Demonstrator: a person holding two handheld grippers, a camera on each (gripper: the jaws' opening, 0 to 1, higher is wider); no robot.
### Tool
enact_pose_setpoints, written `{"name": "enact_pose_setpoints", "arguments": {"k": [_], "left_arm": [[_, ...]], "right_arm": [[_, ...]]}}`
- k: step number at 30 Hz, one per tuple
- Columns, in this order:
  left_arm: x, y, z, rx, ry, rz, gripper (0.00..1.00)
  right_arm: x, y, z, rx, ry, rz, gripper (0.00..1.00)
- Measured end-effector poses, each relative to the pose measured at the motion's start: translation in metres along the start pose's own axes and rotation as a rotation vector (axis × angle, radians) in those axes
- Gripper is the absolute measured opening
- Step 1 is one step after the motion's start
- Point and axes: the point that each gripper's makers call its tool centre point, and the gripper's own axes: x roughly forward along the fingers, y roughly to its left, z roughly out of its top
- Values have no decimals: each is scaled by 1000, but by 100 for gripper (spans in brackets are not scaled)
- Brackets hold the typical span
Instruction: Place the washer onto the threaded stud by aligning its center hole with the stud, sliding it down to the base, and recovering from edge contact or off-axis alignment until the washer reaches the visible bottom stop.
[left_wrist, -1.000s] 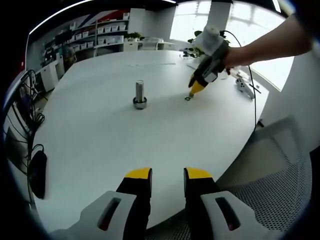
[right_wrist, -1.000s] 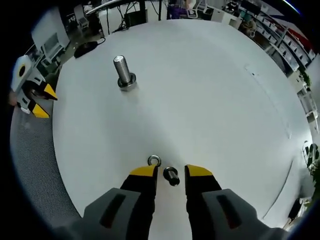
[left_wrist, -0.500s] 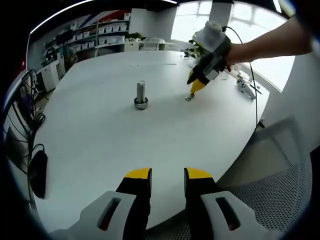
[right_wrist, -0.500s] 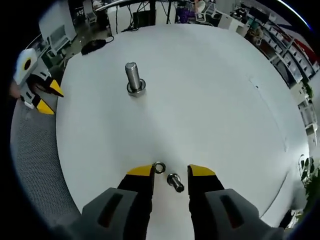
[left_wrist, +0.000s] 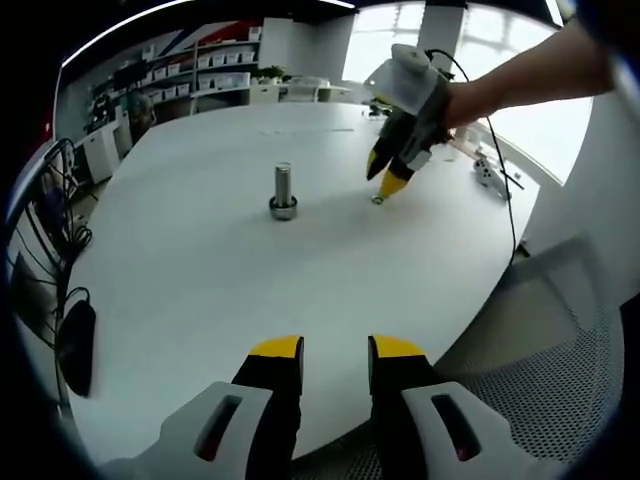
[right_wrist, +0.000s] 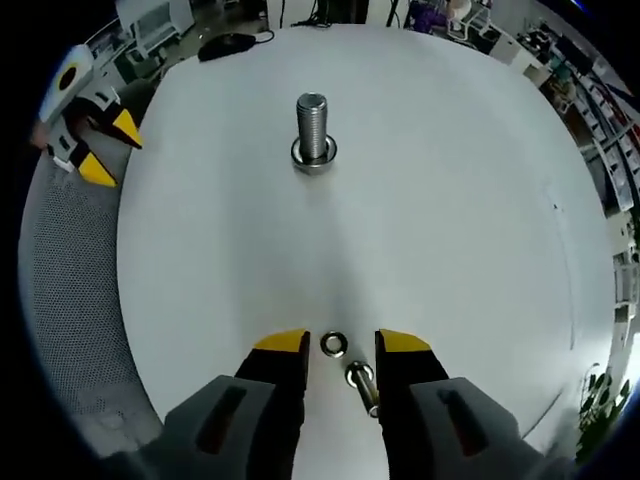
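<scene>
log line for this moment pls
right tongs: open, straddling small silver washer | upright threaded steel stud: bare | left tongs: open, idle

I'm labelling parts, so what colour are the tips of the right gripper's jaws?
Yellow tips on the right gripper, clearest in the right gripper view.

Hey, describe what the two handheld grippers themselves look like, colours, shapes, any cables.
Both match: the left gripper has two black jaws with yellow tips rising from light grey moulded housings with dark slots. The right gripper has the same build. Seen from the left gripper view, the right gripper has a white and grey body behind tapering yellow-tipped black jaws, with a thin black cable trailing behind it. The person's forearm is bare.
</scene>
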Motion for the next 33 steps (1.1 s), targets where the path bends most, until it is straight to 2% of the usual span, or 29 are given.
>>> {"name": "enact_pose_setpoints", "arguments": {"k": [3, 7, 10, 18, 22, 24, 33], "left_arm": [[0, 0, 0, -3, -3, -2, 23], [0, 0, 0, -2, -4, -5, 23], [0, -2, -1, 7, 2, -8, 23], [0, -2, 0, 3, -3, -13, 23], [0, -3, 1, 2, -4, -15, 23], [0, -3, 1, 1, -5, -17, 23], [0, -3, 1, -1, -5, -21, 23]], "right_arm": [[4, 4, -3, -61, 47, 18, 28], [7, 9, -7, -96, 93, 44, 27], [8, 7, -10, -190, 131, 30, 27], [13, 10, -19, -180, 177, 56, 25], [13, 9, -17, -166, 176, 61, 23], [13, 15, -18, -135, 182, 89, 18], [13, 14, -15, -126, 182, 81, 16]]}}
